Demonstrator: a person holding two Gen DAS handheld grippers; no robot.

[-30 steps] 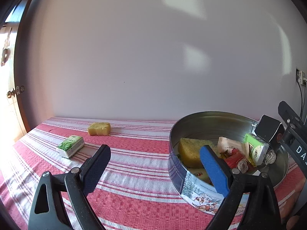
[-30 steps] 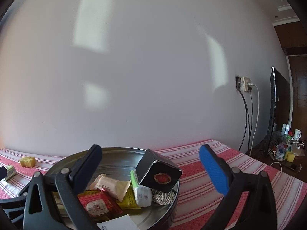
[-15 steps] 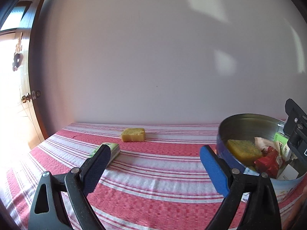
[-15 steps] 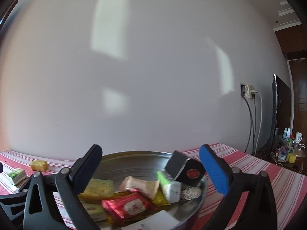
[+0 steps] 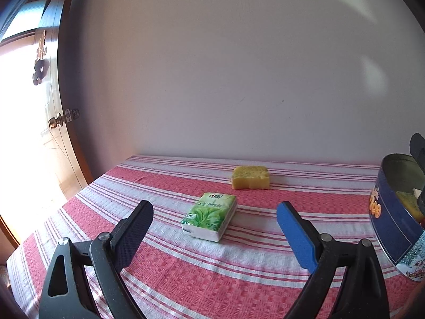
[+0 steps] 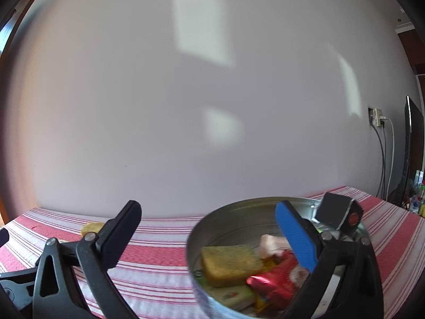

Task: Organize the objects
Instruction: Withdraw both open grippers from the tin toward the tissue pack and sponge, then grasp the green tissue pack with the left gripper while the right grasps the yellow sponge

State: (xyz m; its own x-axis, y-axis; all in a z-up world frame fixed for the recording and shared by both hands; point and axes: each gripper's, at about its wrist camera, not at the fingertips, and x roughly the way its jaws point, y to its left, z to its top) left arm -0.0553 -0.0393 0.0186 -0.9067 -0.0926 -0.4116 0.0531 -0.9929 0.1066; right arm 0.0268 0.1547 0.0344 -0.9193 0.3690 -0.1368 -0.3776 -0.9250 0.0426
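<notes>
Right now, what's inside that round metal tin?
The round tin holds a yellow sponge, a shiny red wrapper, a pale packet, a flat printed packet, and a black box leaning at its far rim. The right fingers hide some of the contents.

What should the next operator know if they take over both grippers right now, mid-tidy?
Left gripper: open, empty, lined up on the green tissue pack lying on the striped cloth.
Right gripper: open, empty, beside and partly over the round tin.
Done: a yellow sponge, red wrapper, black box and other small packets are in the tin.
Left: the tissue pack and the second yellow sponge, beyond it near the wall, are both outside the tin. The pack looks like the natural next pick.
</notes>
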